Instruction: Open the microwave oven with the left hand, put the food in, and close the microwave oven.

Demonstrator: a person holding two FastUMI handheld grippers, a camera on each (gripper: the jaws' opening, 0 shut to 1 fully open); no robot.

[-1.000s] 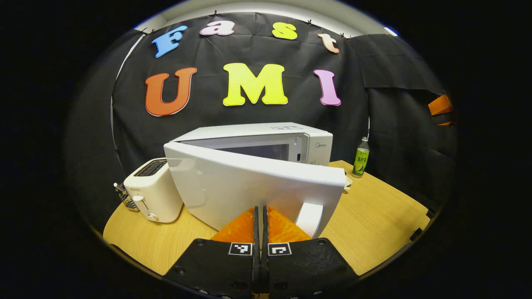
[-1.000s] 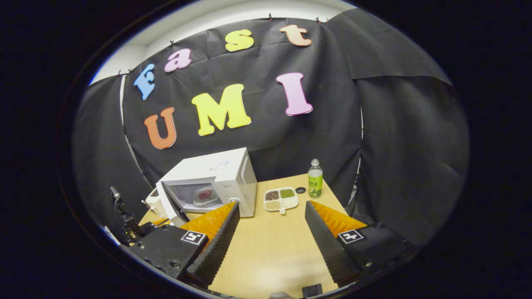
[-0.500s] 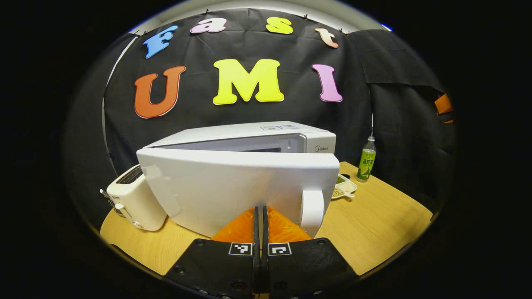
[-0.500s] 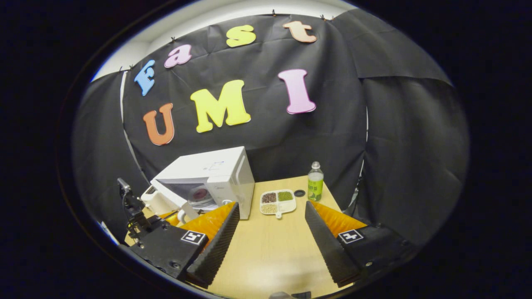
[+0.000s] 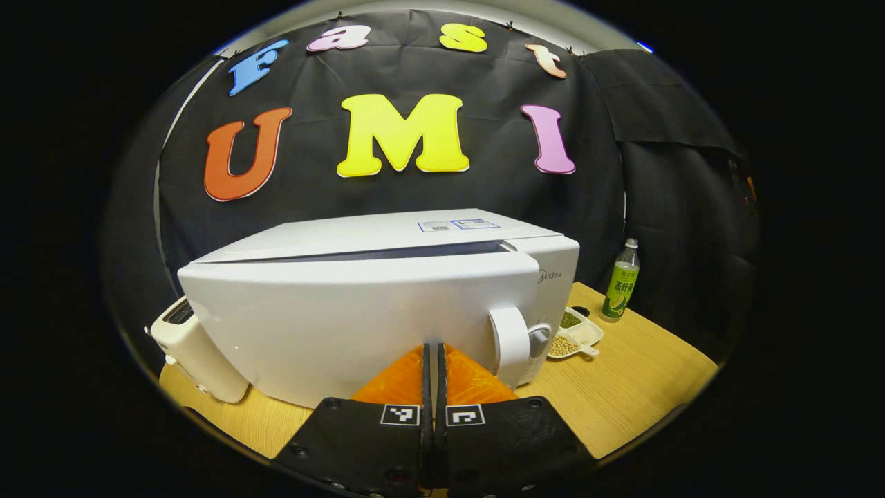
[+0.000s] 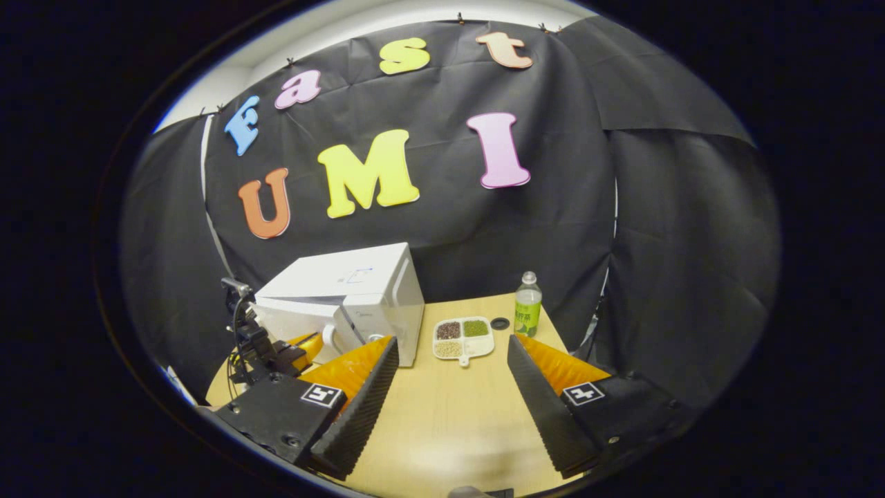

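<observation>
1. A wooden table (image 6: 442, 415) is backed by black cloth.
2. The microwave oven (image 5: 387, 290) is set at the table's left rear, its door (image 5: 346, 325) almost shut.
3. The left gripper (image 5: 434, 360), fingers pressed together and empty, is placed against the door.
4. The right gripper (image 6: 449, 387) is held wide open and empty, well apart from the oven.

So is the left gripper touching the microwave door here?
Touching. In the left gripper view, the left gripper, fingers together, meets the microwave door with no gap showing at its tips.
</observation>
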